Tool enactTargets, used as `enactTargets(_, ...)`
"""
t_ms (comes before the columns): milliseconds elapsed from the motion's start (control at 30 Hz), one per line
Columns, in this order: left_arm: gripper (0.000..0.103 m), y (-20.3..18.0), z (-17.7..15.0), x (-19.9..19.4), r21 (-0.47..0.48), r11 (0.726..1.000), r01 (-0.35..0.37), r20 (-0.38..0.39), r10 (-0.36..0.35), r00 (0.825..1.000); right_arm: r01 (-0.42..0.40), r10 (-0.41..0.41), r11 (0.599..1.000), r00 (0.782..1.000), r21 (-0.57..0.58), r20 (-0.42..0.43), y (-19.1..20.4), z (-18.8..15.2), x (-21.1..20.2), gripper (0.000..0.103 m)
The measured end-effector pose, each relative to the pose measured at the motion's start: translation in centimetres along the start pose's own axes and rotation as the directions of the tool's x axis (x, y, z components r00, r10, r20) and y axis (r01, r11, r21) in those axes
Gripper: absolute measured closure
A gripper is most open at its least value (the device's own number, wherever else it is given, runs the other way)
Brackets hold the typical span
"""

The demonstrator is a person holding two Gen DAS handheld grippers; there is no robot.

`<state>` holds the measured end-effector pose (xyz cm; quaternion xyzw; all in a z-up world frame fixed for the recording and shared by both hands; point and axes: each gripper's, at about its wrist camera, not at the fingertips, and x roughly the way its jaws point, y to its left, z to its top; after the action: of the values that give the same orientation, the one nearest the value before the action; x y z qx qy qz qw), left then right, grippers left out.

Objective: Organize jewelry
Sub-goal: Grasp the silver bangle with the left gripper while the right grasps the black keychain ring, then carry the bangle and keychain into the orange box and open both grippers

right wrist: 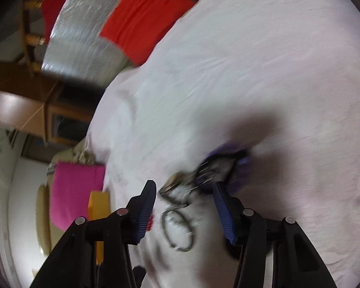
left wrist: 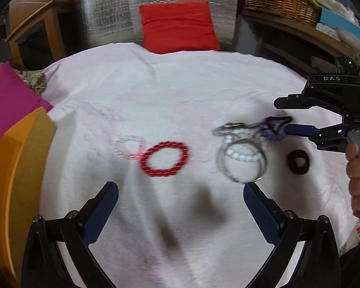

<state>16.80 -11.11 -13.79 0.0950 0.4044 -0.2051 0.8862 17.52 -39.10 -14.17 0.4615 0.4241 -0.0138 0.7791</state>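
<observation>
Jewelry lies scattered on a white cloth point(left wrist: 180, 91) that covers the bench, and the step in hand looks like the right gripper point(right wrist: 183, 211) working at the tangled cluster. Its fingers point(right wrist: 224, 216) stand apart, with nothing clamped between them, and in the left wrist view one tip sits right at the purple-and-black piece point(left wrist: 274, 128); whether it touches is lost to motion blur. That piece overlaps a small gold-toned item point(left wrist: 232, 124), a white bead strand point(left wrist: 242, 156) and silver bangles point(left wrist: 242, 160), so I judge that a careless pinch would drag the whole heap. Better to slow the hand, set one finger on each side of the purple piece alone, close on it at its free end, then lift gently and watch whether the beads follow. The left gripper point(left wrist: 180, 206) hovers with its fingers spread wide and empty, just short of the bangles, well placed to pin them down if they snag. Further out, a dark red ring-shaped piece point(left wrist: 298, 162) lies apart on the right, while a red bead bracelet point(left wrist: 164, 159) and a clear bead bracelet point(left wrist: 129, 146) touch each other on the left. An orange box point(left wrist: 19, 180) sits at the cloth's left edge.
</observation>
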Motion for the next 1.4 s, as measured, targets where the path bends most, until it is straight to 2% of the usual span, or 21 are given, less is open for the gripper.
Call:
enactTargets(67, 0.000, -0.6, 0.3, 0.1, -0.004, 0.999, 0.032, 0.011, -0.032, 0.999, 0.010, -0.010, 1.000, 0.999, 0.015, 0.037, -0.5, 0.5, -0.8, 0.049)
enactTargets(167, 0.000, -1.7, 0.8, 0.7, -0.015, 0.997, 0.075, 0.015, -0.074, 0.997, 0.068, -0.070, 0.997, 0.994, 0.019, 0.086, -1.0, 1.3, -1.3, 0.049)
enactTargets(333, 0.000, -3.7, 1.1, 2.1, -0.004, 0.988, 0.155, -0.003, -0.155, 0.988, 0.116, -0.116, 0.993, 0.990, 0.010, 0.078, -1.6, 2.4, -0.3, 0.049)
enactTargets(400, 0.000, -4.1, 1.2, 2.9, -0.010, 0.989, 0.147, -0.022, -0.147, 0.989, 0.126, -0.125, 0.992, 0.989, 0.000, 0.076, -1.5, 2.8, 0.3, 0.049)
enactTargets(467, 0.000, -4.1, 1.1, 3.9, -0.018, 0.989, 0.147, -0.039, -0.148, 0.988, 0.139, -0.137, 0.990, 0.986, -0.022, 0.091, -1.4, 3.2, 0.5, 0.057)
enactTargets(500, 0.003, -4.0, 1.1, 4.4, -0.027, 0.987, 0.155, -0.043, -0.157, 0.987, 0.146, -0.142, 0.989, 0.986, -0.030, 0.090, -1.3, 3.3, 0.6, 0.069)
enactTargets(567, 0.011, -3.7, 1.1, 5.0, -0.037, 0.986, 0.161, -0.052, -0.163, 0.985, 0.151, -0.148, 0.988, 0.986, -0.028, 0.071, -1.3, 3.2, 1.0, 0.075)
enactTargets(600, 0.021, -3.6, 1.1, 5.3, -0.036, 0.986, 0.164, -0.057, -0.166, 0.985, 0.151, -0.149, 0.988, 0.987, -0.026, 0.067, -1.3, 3.1, 1.1, 0.083)
enactTargets(633, 0.035, -3.3, 0.9, 5.5, -0.037, 0.985, 0.171, -0.063, -0.173, 0.983, 0.153, -0.151, 0.988, 0.986, -0.023, 0.066, -1.4, 3.1, 1.0, 0.083)
enactTargets(767, 0.063, -2.9, 0.5, 5.6, -0.005, 0.989, 0.150, -0.055, -0.150, 0.987, 0.135, -0.133, 0.991, 0.987, -0.016, 0.090, -1.8, 2.9, -0.2, 0.083)
enactTargets(800, 0.076, -2.7, 0.5, 5.5, -0.003, 0.988, 0.153, -0.054, -0.153, 0.987, 0.129, -0.128, 0.992, 0.987, -0.013, 0.102, -1.9, 2.9, -0.7, 0.083)
enactTargets(867, 0.087, -2.0, 0.2, 5.1, -0.012, 0.984, 0.176, -0.056, -0.176, 0.983, 0.123, -0.121, 0.992, 0.986, -0.007, 0.119, -2.0, 2.9, -1.4, 0.083)
enactTargets(1033, 0.097, -0.9, -0.4, 4.0, -0.014, 0.984, 0.178, -0.063, -0.179, 0.982, 0.099, -0.100, 0.995, 0.983, 0.017, 0.151, -2.4, 3.1, -3.2, 0.083)
enactTargets(1400, 0.099, 0.5, -1.4, 1.6, 0.011, 0.983, 0.185, -0.057, -0.184, 0.981, 0.074, -0.083, 0.996, 0.981, 0.056, 0.176, -3.4, 2.8, -5.0, 0.083)
